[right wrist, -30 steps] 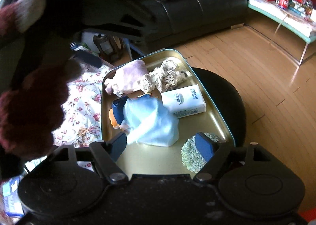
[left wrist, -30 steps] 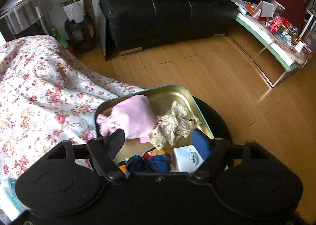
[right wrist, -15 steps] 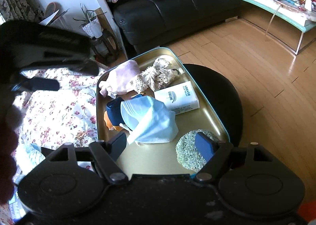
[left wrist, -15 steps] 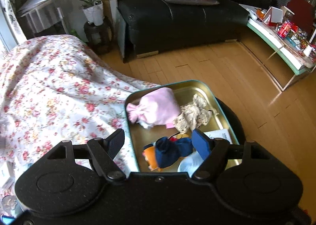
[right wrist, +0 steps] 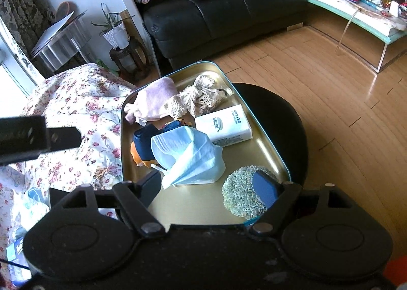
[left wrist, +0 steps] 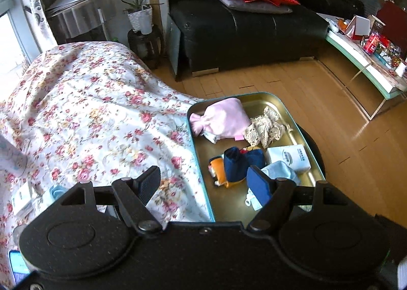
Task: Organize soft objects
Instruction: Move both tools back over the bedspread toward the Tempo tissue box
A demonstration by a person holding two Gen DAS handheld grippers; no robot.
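Note:
A gold tin tray (right wrist: 267, 150) with a teal rim rests on a round black stool (right wrist: 279, 117). In it lie a pink pouch (right wrist: 155, 102), a cream lace cloth (right wrist: 201, 96), a white tissue pack (right wrist: 223, 127), a navy and orange soft toy (right wrist: 142, 142), a light blue face mask (right wrist: 185, 155) and a green knitted pad (right wrist: 239, 196). My right gripper (right wrist: 208, 187) hovers over the tray's near end, jaws opening, with the mask's lower edge just ahead of them, untouched. My left gripper (left wrist: 203, 184) stands open and empty over the tray's (left wrist: 229, 203) left rim.
A floral cloth (left wrist: 89, 117) covers the surface left of the tray, with a white packet (left wrist: 23, 201) and small items at its near left. A black sofa (left wrist: 241, 35), a potted plant (left wrist: 140, 18) and a cluttered low table (left wrist: 368, 61) ring the wood floor.
The left gripper has swung left, so the tray sits further right in its view. In the right wrist view it and the hand have drawn off left. Right jaws stand slightly wider.

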